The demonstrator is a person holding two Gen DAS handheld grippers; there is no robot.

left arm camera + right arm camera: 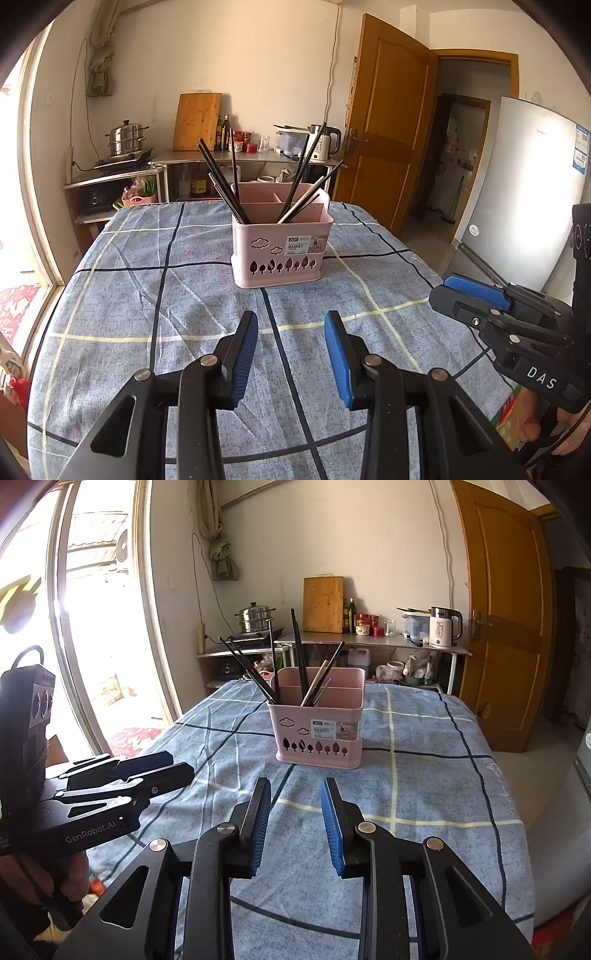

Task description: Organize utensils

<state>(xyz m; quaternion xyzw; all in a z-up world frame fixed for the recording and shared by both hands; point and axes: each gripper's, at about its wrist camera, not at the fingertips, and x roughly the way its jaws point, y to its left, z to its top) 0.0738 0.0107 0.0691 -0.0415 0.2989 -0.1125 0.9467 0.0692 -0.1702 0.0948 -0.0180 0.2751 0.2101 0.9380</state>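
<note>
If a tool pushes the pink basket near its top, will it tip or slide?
The pink basket looks like thin, light plastic, so it probably moves easily. Its tall chopsticks lean outward above the rim, so a high push may tip it. The wrinkled tablecloth may catch its base.

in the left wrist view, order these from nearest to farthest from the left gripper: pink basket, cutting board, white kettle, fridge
1. pink basket, straight ahead of the left gripper on the table, chopsticks in it.
2. fridge, off to the right beside the table.
3. cutting board and white kettle, both on the back counter, too close to call.
</note>
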